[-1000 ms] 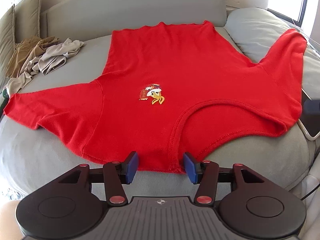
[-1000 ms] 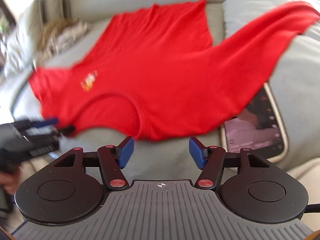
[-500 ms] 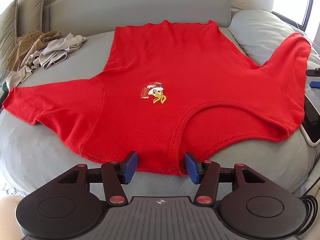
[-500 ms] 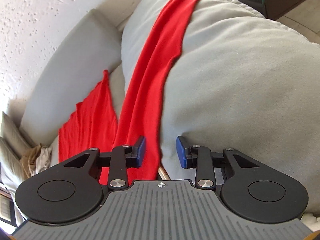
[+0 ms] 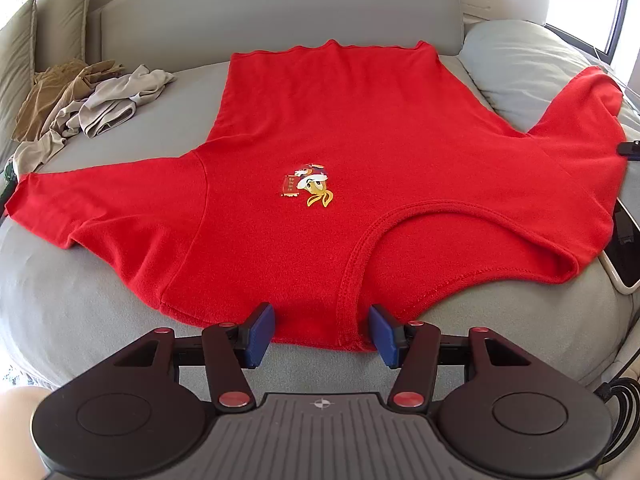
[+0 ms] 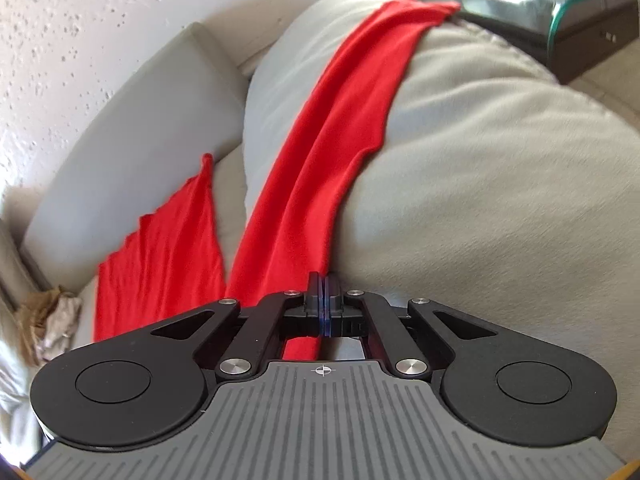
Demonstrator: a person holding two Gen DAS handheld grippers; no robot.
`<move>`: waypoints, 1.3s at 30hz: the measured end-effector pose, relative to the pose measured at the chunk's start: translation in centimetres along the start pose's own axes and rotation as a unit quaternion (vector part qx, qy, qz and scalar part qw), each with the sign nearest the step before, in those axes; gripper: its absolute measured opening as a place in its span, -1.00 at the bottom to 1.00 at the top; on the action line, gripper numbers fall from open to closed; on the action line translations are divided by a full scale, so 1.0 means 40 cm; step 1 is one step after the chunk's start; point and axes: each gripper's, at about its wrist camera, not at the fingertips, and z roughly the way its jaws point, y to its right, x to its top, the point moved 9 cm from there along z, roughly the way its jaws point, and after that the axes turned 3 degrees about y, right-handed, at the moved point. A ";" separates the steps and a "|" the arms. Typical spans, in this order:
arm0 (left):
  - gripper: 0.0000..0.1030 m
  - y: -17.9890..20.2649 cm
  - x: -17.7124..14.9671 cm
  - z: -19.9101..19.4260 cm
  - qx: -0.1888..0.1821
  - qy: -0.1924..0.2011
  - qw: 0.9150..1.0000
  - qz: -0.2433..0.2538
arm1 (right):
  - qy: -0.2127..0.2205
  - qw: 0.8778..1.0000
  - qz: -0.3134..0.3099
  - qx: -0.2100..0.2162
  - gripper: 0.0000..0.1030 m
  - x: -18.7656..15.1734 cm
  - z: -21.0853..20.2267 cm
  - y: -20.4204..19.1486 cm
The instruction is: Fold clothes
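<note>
Red shirt (image 5: pixel 320 152) lies spread flat on the grey bed (image 5: pixel 80 304), collar nearest the cam, one sleeve draped over a pillow (image 6: pixel 480 160). Left gripper (image 5: pixel 322 330) w/ fingers approx half open, straddling the collar edge, pads not pressing. Right gripper (image 6: pixel 323 300) fingers fully closed at the sleeve edge; can't tell if cloth is pinched.

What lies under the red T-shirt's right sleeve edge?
A white-edged phone pokes out from under the red T-shirt, on grey bedding. How far it reaches beneath is covered.
</note>
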 end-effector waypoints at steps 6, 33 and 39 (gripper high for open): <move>0.02 -0.003 0.001 0.000 -0.001 0.001 1.000 0.001 | -0.036 0.999 -0.022 -0.026 -0.94 0.005 -0.006 0.027; 0.03 0.013 0.007 0.003 0.028 -0.014 1.000 -0.003 | 0.098 0.983 0.157 -0.018 -0.99 0.258 0.069 0.219; 0.03 0.013 0.006 0.002 0.027 -0.010 1.000 -0.002 | 0.088 0.990 0.094 -0.060 -0.89 0.265 0.031 0.201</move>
